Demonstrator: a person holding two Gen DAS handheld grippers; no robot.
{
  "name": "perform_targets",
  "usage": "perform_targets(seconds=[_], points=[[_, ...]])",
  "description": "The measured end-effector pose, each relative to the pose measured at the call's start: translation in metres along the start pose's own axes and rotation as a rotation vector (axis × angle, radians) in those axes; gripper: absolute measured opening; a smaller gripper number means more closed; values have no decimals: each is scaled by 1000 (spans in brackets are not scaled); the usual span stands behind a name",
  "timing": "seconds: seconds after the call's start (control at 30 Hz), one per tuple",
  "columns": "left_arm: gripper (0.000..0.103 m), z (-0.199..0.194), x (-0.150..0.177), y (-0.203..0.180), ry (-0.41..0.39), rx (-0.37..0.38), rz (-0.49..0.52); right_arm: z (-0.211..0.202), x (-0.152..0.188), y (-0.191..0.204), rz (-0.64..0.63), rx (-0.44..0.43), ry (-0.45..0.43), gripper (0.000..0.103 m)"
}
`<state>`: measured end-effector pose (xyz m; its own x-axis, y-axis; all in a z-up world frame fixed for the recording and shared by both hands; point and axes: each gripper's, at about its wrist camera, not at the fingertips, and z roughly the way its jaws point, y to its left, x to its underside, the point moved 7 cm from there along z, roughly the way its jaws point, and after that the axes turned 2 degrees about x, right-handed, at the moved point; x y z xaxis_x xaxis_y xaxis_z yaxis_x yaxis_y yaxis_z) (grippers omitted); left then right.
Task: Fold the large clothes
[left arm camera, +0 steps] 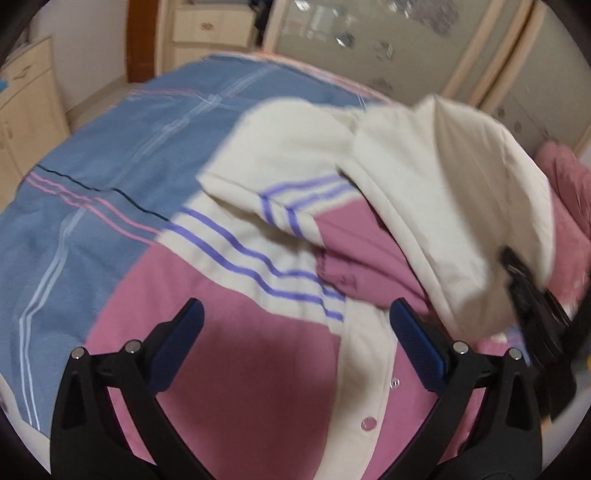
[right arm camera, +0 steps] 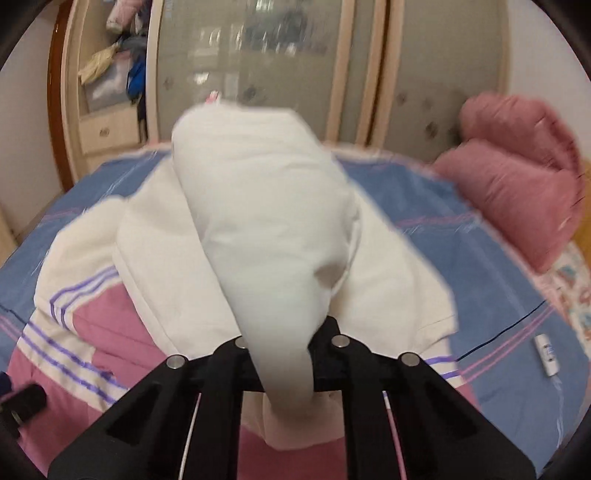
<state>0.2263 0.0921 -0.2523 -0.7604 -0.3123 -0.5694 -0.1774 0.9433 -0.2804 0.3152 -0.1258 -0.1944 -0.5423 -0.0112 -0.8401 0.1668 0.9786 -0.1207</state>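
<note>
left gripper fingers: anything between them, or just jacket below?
Nothing gripped. Left gripper gapes open over the jacket: only its pink panel shows between, left wrist view.

**Bedroom surroundings around the bed**

A blue bedcover (left arm camera: 103, 155) with pink and pale stripes fills the left and centre of the left wrist view and runs across the middle of the right wrist view. Two pink pillows (right arm camera: 517, 184) lean together at the right edge of the right wrist view. Behind them, across the top, stands a wardrobe (right arm camera: 258, 66) with frosted, patterned doors in light wooden frames. A pale wooden drawer unit (left arm camera: 210, 29) sits at the top left of the left wrist view. A small white remote (right arm camera: 546, 354) lies on the cover, lower right.
</note>
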Motion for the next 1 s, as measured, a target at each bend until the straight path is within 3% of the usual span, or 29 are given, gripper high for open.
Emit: perform_targets(seconds=[0.1,0.23,0.3,0.37,0.5,0.63,0.7,0.73,0.77,0.83,0.9,1.0], points=[[101,-12,-10,9,-49,-17,-24,-47,-33,-30,0,79,-186,10],[101,-27,-25,22,-91,-22,-68,-72,-28,-39,-79,67,-245,10],[101,-30,-33,24,-102,-23,-82,-68,-6,-29,-126,38,-214,10],[101,-32,-38,22,-108,-17,-85,-54,31,-9,-171,-36,-119,11],[101,-27,-37,3,-84,-2,-55,-17,95,34,-326,-43,13,13],[101,-16,-35,-27,-63,6,31,-5,111,40,-354,-47,57,30],[101,-11,-36,-42,-51,10,76,-10,106,36,-313,-95,58,53],[101,-6,-36,-51,-36,10,101,-13,103,31,-282,-116,57,75],[101,-4,-36,-58,-26,9,119,-15,101,25,-260,-125,51,86],[101,-3,-36,-68,-32,13,142,-20,98,22,-214,-223,70,96],[101,-2,-37,-78,-44,17,163,-28,96,16,-155,-324,91,98],[101,5,-36,-91,-40,40,188,-50,90,9,-99,-452,53,98]])
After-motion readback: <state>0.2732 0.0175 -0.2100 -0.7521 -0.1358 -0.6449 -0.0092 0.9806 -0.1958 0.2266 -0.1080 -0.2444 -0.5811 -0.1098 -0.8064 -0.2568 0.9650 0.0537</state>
